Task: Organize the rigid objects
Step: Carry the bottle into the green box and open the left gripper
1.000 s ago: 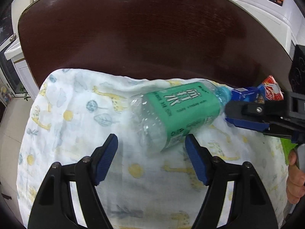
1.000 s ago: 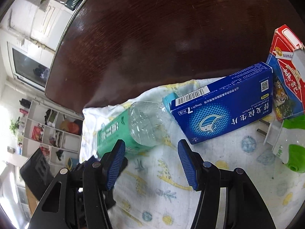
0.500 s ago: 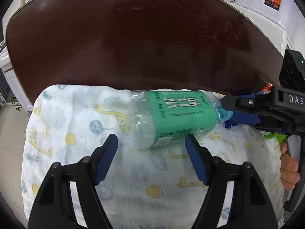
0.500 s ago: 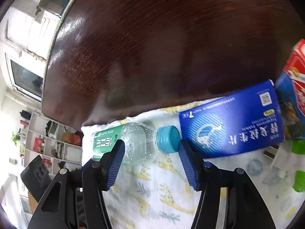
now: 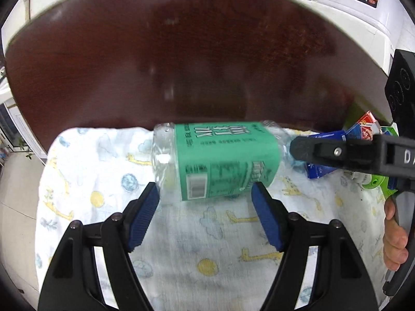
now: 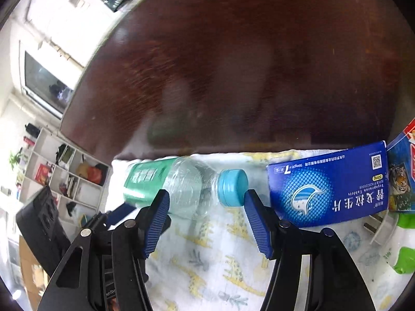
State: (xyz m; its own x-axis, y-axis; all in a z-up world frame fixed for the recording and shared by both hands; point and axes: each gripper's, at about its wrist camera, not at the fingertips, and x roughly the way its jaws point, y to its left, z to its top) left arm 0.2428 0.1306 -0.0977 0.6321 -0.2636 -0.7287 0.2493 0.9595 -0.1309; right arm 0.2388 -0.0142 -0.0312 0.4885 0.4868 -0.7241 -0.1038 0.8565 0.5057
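1. Bottle [image 5: 220,159] lies on its side on the cloth [image 5: 181,246], long axis crosswise to the left gripper [image 5: 205,197], cap [image 6: 230,186] toward the right gripper [image 6: 206,202].
2. Left gripper: jaws apart, flanking the labelled body, not pressing.
3. Right gripper: jaws opening, neck and cap between them, unclamped.
4. Blue box [image 6: 329,184] just beyond the cap.

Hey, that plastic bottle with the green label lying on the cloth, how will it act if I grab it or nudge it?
The bottle lies on its side on the giraffe-print cloth, so a nudge would probably roll it. It looks clear and possibly empty, so likely light. The thin walls may dent under a firm squeeze; the blue cap end looks stiffer.
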